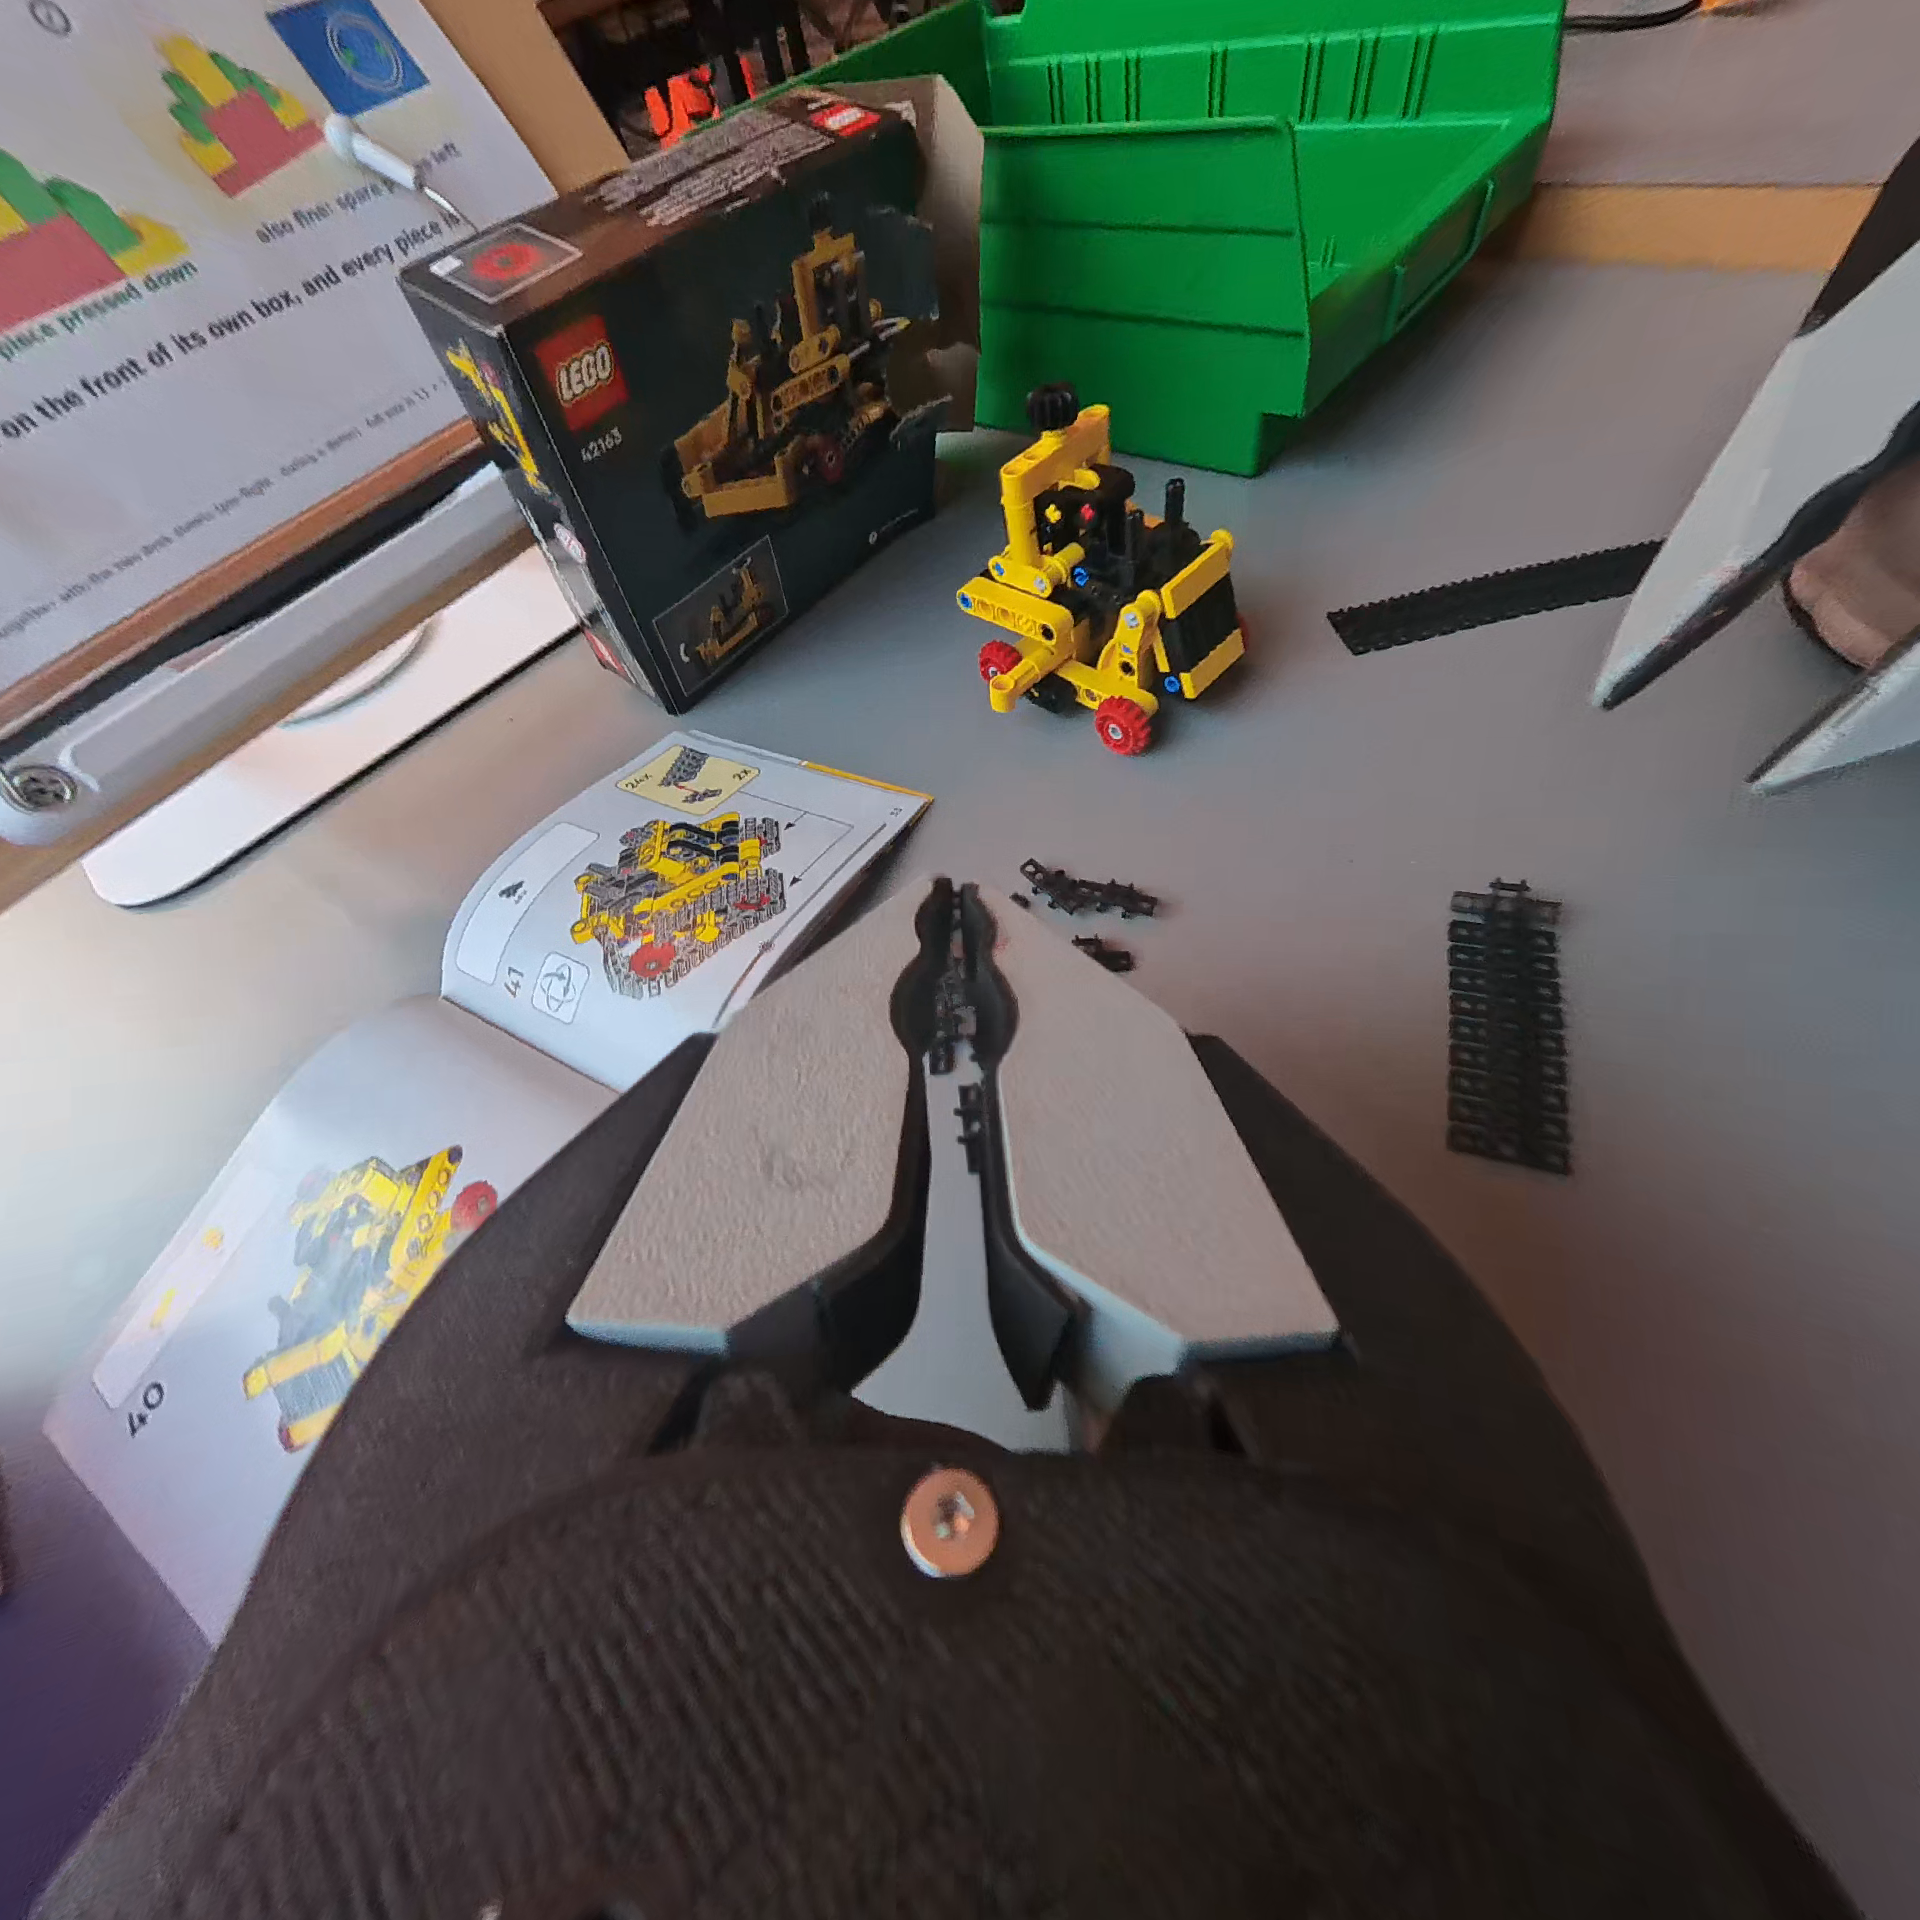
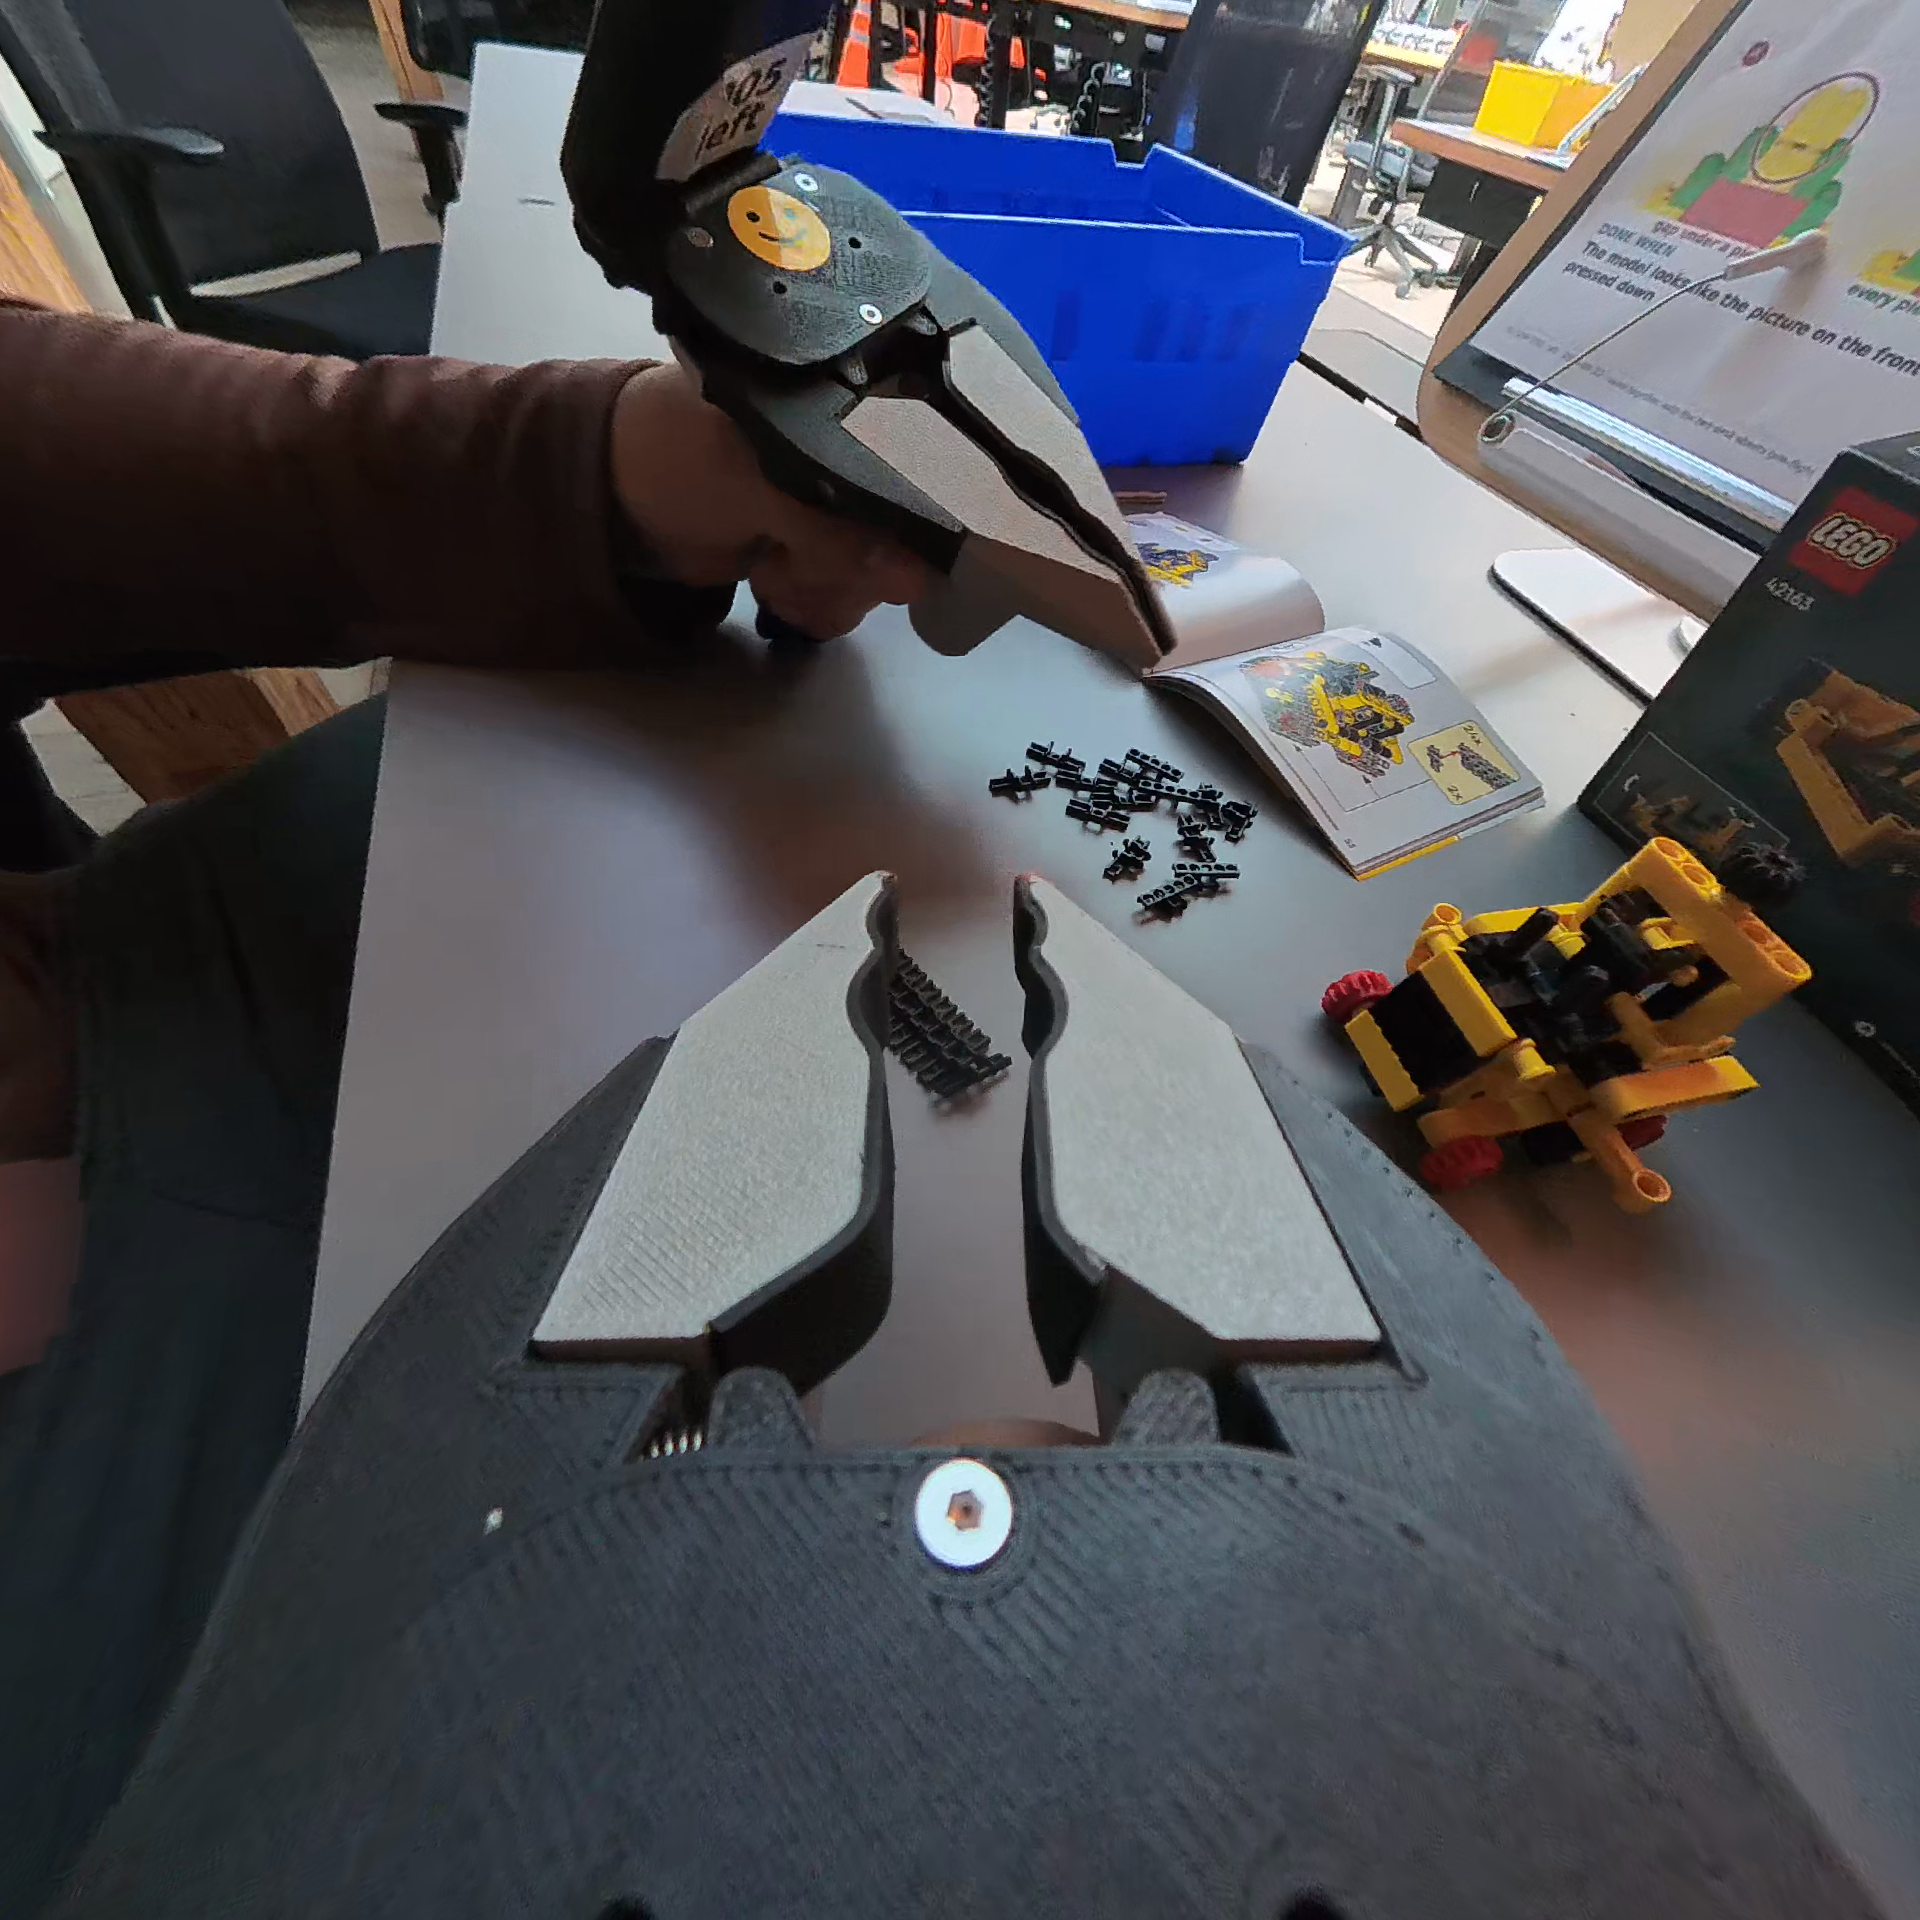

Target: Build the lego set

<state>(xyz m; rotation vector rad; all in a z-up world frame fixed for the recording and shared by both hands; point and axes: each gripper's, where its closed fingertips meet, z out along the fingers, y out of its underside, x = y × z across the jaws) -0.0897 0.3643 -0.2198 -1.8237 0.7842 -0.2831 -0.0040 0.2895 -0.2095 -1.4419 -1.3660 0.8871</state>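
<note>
The yellow lego bulldozer (image 1: 1107, 582) sits on the worktop (image 1: 1351, 1455) beside its box (image 1: 707, 416). The left hand-held gripper (image 1: 956, 904) is squeezed closed on small black track links (image 1: 951, 997). The right hand-held gripper (image 2: 954, 883) is spread apart over a black track strip (image 2: 940, 1029), with bare worktop around.

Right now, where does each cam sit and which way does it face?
Left wrist view: on the left claw, angled down at the table; its fingers nearly closed, with small black pieces in the gap; the right claw's tips at the right edge.
Right wrist view: on the right claw, open over a black track strip; facing the left claw, hand and sleeve.
Shared: yellow model, open booklet, set box.
</note>
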